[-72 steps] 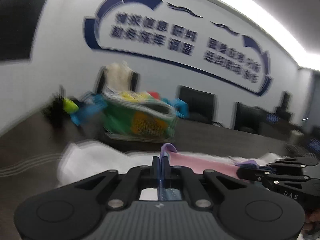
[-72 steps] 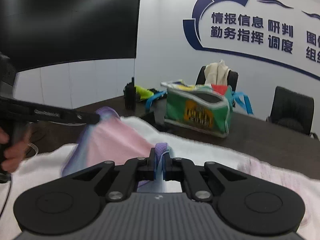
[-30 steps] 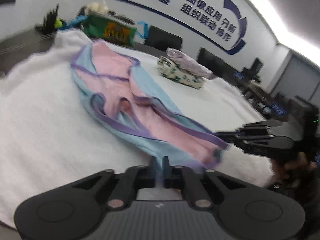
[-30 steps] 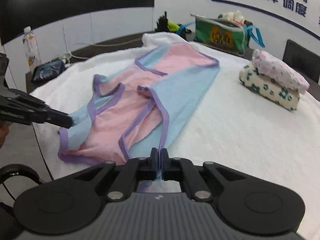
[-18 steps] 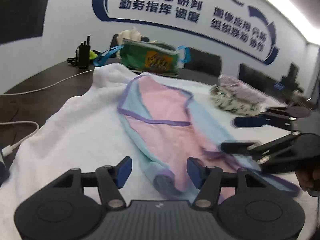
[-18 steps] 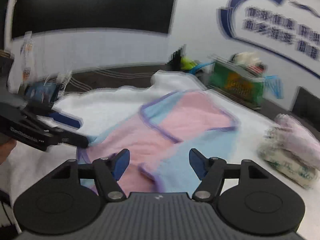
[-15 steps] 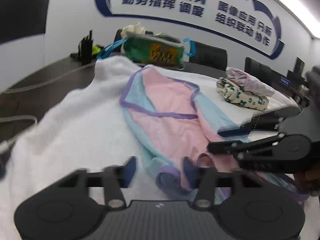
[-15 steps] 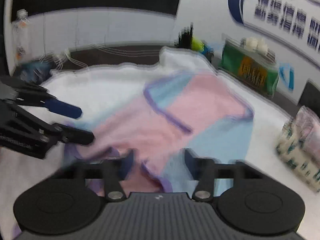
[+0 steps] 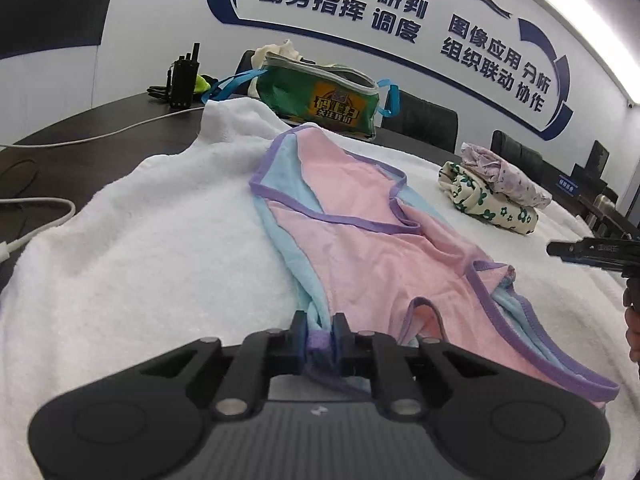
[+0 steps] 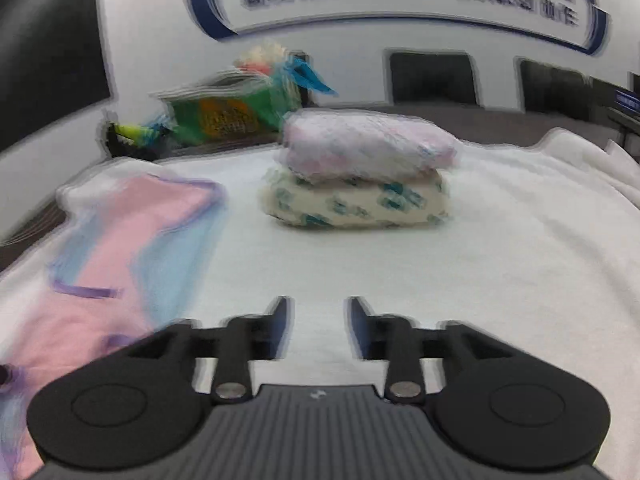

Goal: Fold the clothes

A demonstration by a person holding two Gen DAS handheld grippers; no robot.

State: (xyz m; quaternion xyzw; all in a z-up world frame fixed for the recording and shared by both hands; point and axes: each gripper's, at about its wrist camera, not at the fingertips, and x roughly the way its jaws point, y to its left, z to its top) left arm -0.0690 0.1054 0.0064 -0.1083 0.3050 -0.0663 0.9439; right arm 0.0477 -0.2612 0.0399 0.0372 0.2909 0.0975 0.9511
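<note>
Since half a second ago the right gripper [image 10: 318, 326] has let go of the garment's hem and swung away toward the stacked clothes; its jaws are opening, nothing between them, only white towel [image 10: 500, 260] beneath. The left gripper [image 9: 320, 334], wide apart a moment earlier, is closing its jaws on a bunched purple-and-blue corner of the garment [image 9: 360, 248], the pads pressing the cloth.

Writing: wall sign [image 9: 400, 12] in blue Chinese characters across the top of the left view, reading 情报信息 研判 / 勤务指挥 调度 and 图像应用 分析 / 组织联动 协作; blurred in the right view. Green bag [image 9: 320, 96], upper centre, carries a yellow label whose text is too small to read.

Garment: pink panels, pale blue sides, purple binding, sleeveless with open armholes. Lies mostly flat on the towel over the desk [image 9: 100, 124], running from centre frame down to the lower right; near edge rumpled.

Folded stack [image 10: 360, 176]: pale floral piece atop a cream one with green flowers, centre of the right view.
</note>
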